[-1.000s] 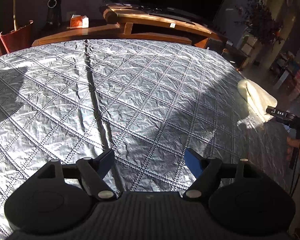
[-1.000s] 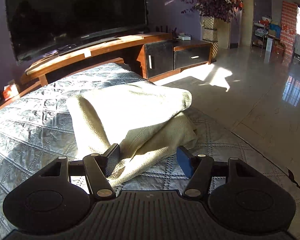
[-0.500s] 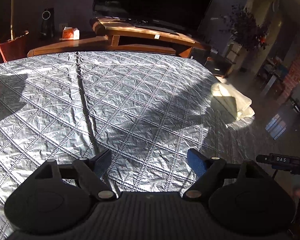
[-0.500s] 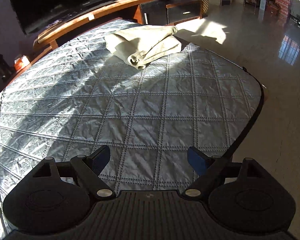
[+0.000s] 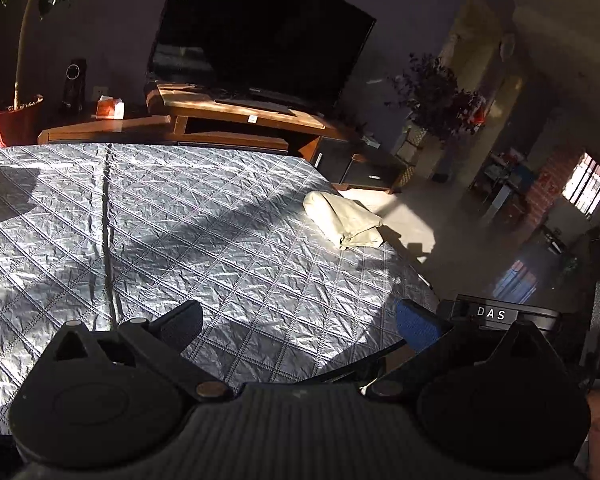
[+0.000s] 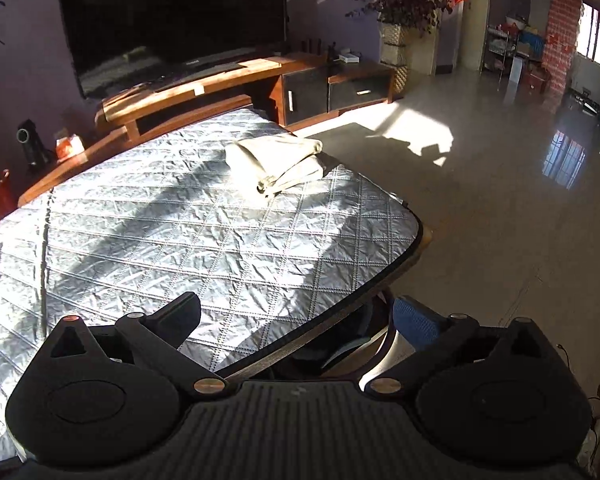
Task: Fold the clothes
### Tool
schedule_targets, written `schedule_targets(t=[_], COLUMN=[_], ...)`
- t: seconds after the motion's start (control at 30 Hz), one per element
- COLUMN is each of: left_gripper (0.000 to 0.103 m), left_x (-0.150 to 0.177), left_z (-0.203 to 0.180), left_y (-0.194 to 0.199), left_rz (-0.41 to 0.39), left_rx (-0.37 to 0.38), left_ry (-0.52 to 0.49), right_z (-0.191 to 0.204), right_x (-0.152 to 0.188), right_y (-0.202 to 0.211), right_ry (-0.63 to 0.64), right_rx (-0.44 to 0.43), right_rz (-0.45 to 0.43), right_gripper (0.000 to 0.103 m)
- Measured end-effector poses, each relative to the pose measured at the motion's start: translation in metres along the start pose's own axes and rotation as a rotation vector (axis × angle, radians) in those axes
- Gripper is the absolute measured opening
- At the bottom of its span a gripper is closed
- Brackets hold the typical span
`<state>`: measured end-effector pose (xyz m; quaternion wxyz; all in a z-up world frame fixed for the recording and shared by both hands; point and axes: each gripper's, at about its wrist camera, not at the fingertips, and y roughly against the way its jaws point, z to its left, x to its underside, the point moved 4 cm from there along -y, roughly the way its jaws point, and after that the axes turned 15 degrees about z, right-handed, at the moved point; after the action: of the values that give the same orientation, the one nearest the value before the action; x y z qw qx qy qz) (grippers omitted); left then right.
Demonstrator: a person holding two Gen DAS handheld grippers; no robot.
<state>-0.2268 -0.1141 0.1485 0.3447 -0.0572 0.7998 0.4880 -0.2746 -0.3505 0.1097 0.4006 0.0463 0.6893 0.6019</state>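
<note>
Both claws hang over the near edge of the quilted bench [image 6: 188, 240], the left claw [image 5: 298, 322] and right claw [image 6: 296, 316] with jaws opening and nothing between them. Well apart from both, the folded cream garment [image 6: 278, 166] lies at the far right corner, its long axis slanting toward that corner. Judging by the views, the right claw is nearer; each points forward and down.

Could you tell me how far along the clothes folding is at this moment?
Done: a cream garment lies folded near the far corner of the quilted cover. In hand: nothing; the left hand-held gripper and right hand-held gripper are both opening with nothing between their fingers. Left: no unfolded clothing shows in either view, so this piece looks finished.
</note>
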Motion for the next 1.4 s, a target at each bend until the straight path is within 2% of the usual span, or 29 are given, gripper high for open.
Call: schedule_targets(t=[0.13, 0.2, 0.33, 0.5, 0.63, 0.93, 1.03, 1.13, 1.2, 1.33, 1.4], left_gripper=[0.102, 0.102, 0.102, 0.102, 0.102, 0.102, 0.102, 0.102, 0.102, 0.102, 0.102], left_x=[0.014, 0.027, 0.053, 0.077, 0.095, 0.111, 0.111, 0.113, 0.115, 0.123, 0.123], left_z=[-0.017, -0.021, -0.029, -0.033, -0.046, -0.081, -0.097, -0.112, -0.123, -0.145, -0.150], left_y=[0.034, 0.048, 0.073, 0.101, 0.139, 0.212, 0.224, 0.220, 0.217, 0.223, 0.227], left_rz=[-0.023, -0.025, -0.026, 0.005, -0.045, -0.168, -0.183, -0.149, -0.125, -0.135, -0.140], left_rx=[0.010, -0.013, -0.077, -0.059, -0.073, -0.088, -0.099, -0.131, -0.150, -0.189, -0.198], left_ry=[0.002, 0.007, 0.009, 0.030, -0.017, -0.088, -0.121, -0.162, -0.194, -0.257, -0.262], right_z=[-0.010, -0.014, -0.015, -0.008, -0.008, -0.038, -0.047, -0.056, -0.061, -0.068, -0.069], right_x=[0.023, 0.034, 0.052, 0.079, 0.100, 0.131, 0.138, 0.144, 0.144, 0.140, 0.139], right_y=[0.021, 0.028, 0.050, 0.086, 0.121, 0.173, 0.180, 0.183, 0.184, 0.192, 0.196], right_ry=[-0.034, -0.055, -0.077, -0.012, 0.019, -0.031, -0.034, -0.024, -0.029, -0.053, -0.051], right_rx=[0.032, 0.033, -0.031, -0.009, 0.034, -0.021, -0.038, 0.000, -0.013, -0.059, -0.046], right_rz=[0.000, 0.003, -0.003, -0.032, -0.081, -0.116, -0.113, -0.114, -0.109, -0.113, -0.128], right_gripper=[0.103, 0.103, 0.102, 0.102, 0.103, 0.103, 0.103, 0.103, 0.103, 0.103, 0.103])
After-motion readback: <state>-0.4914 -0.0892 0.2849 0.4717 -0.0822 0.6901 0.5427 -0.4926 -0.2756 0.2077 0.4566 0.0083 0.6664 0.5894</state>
